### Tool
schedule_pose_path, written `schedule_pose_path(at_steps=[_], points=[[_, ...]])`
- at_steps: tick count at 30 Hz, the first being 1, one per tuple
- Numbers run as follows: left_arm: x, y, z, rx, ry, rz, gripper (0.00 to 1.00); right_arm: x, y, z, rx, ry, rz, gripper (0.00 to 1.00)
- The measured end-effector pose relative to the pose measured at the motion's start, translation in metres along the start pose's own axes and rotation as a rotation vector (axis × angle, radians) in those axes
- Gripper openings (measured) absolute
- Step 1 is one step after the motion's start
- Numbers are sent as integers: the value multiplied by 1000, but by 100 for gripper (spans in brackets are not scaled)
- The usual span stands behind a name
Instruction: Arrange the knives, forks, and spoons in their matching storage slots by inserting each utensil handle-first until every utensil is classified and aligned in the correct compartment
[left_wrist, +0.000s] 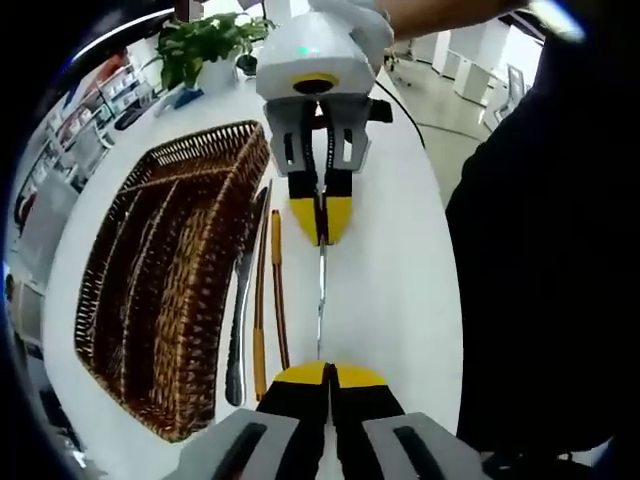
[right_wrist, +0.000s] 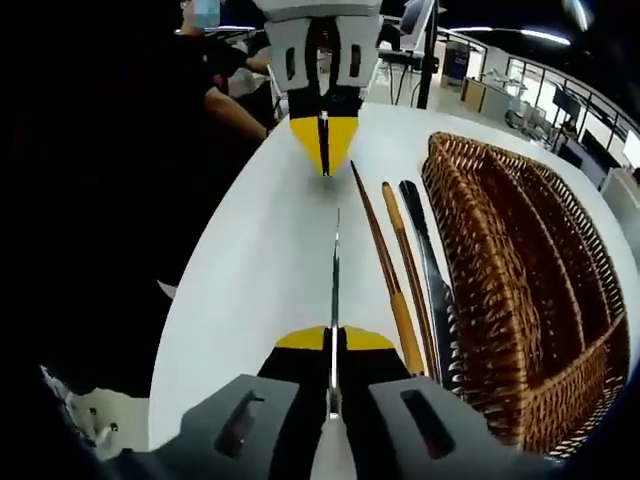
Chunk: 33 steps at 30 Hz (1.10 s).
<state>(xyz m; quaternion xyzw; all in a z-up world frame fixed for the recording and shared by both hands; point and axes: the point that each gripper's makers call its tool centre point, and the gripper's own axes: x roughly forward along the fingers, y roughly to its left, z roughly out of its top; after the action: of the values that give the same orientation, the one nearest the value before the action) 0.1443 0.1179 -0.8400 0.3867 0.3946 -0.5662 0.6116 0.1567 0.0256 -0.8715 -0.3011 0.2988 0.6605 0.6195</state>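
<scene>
Your left gripper (left_wrist: 327, 372) and right gripper (right_wrist: 333, 338) each pinch one end of a slim metal utensil (left_wrist: 321, 290). Wicker tray (left_wrist: 160, 290) at 9 o'clock; knife (left_wrist: 240, 310) and chopsticks (left_wrist: 268, 300) lie between.

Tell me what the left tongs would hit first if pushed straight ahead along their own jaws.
Most likely the right tongs. The left tongs and the right ones each pinch an end of the same thin metal utensil, facing each other above the white table, so the line runs along that utensil straight to them. The gap's depth is unclear.
</scene>
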Motion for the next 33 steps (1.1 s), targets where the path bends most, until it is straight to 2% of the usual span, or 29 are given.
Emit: schedule_pose_path(at_steps=[4, 10, 15, 17, 21, 25, 28, 31, 33], points=[[-1, 1, -3, -32, -7, 6, 4, 1, 2, 1, -38, 19, 8, 0], [-7, 3, -5, -75, -25, 14, 10, 1, 2, 2, -15, 42, 8, 0], [-13, 12, -3, -139, -83, 67, 28, -4, 6, 2, -1, 58, -8, 0], [-18, 17, -4, -195, -120, 104, 38, -12, 4, 5, 12, 52, -47, 0], [-33, 25, -5, -312, -194, 159, 50, -30, 3, 12, 11, 39, -95, 0], [-48, 34, -6, -405, -264, 208, 64, -43, 2, 18, -14, 38, -147, 0], [-62, 44, -7, -491, -320, 268, 79, -54, 1, 26, -38, 35, -182, 0], [-71, 50, -4, -551, -381, 292, 97, -62, -2, 33, -77, 39, -219, 0], [-81, 54, -5, -580, -410, 327, 100, -71, -4, 41, -98, 38, -248, 0]])
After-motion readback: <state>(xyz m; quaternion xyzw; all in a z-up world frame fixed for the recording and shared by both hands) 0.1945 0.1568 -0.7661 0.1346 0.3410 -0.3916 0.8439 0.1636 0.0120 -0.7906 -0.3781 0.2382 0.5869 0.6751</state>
